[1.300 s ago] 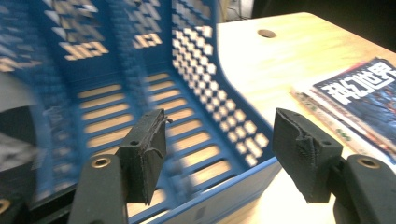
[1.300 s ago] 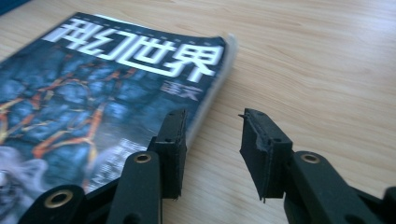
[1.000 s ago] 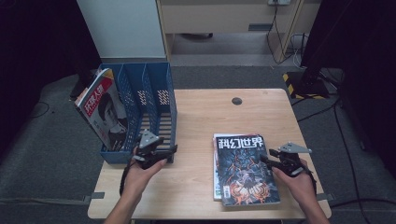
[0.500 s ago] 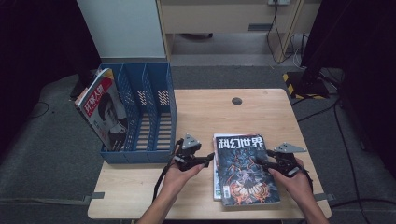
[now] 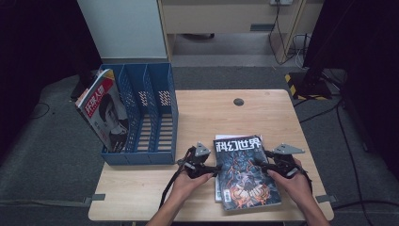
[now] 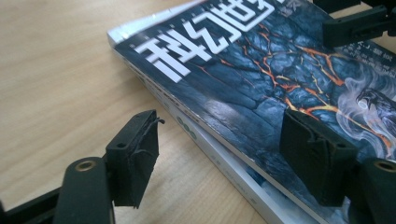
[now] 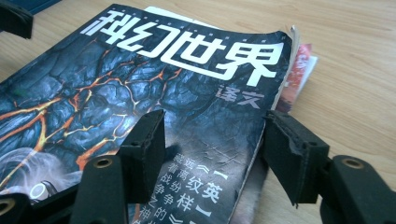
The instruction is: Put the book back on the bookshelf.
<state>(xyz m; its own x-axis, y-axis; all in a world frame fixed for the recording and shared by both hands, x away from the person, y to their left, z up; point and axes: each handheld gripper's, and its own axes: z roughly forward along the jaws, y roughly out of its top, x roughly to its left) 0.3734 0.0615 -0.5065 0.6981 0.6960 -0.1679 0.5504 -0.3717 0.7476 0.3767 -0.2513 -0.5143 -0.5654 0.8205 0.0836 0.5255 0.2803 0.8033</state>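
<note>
The left gripper (image 5: 212,168) has come right from the blue file rack (image 5: 141,117) to the dark magazine's (image 5: 244,172) left edge, jaws just opening, straddling that edge without pressing. The right gripper (image 5: 266,165) straddles the right edge, jaws spread. The magazine tops a stack near the table's (image 5: 207,110) front.

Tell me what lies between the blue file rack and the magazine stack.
In the high view, bare wooden table separates the blue file rack from the magazine stack, except near the front, where the left tool reaches the stack's edge.
</note>
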